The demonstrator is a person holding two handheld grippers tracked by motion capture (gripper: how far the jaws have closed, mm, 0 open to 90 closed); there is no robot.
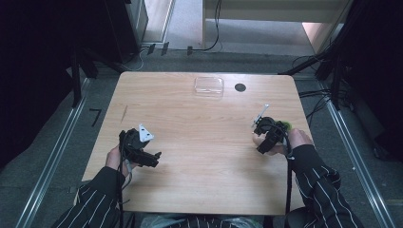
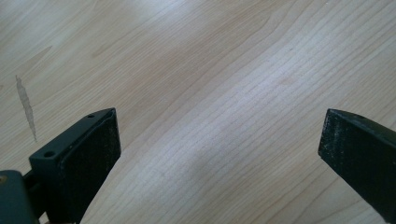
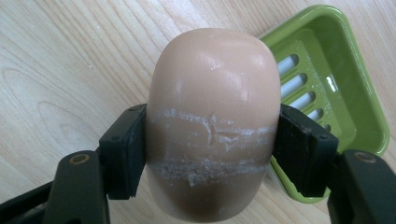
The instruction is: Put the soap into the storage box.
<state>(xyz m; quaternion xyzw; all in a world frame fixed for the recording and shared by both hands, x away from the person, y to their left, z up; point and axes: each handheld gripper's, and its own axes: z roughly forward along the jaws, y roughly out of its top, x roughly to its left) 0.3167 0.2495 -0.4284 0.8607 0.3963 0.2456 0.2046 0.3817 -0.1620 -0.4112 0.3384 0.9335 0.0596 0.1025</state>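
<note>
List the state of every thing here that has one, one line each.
Left tool: open, nothing between its jaws, over bare wood.
Right tool: shut on the soap bar.
Soap bar: clamped across its sides, scuffed with whitish bands.
Green soap dish: lying on the table, slotted floor bare of soap.
Clear plastic lid: lying flat near the table's far edge.

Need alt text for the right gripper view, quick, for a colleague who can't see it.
The right gripper clamps a beige bar of soap between its two black jaws, above a pale wooden table. A green slotted soap dish sits just behind the soap.
</note>
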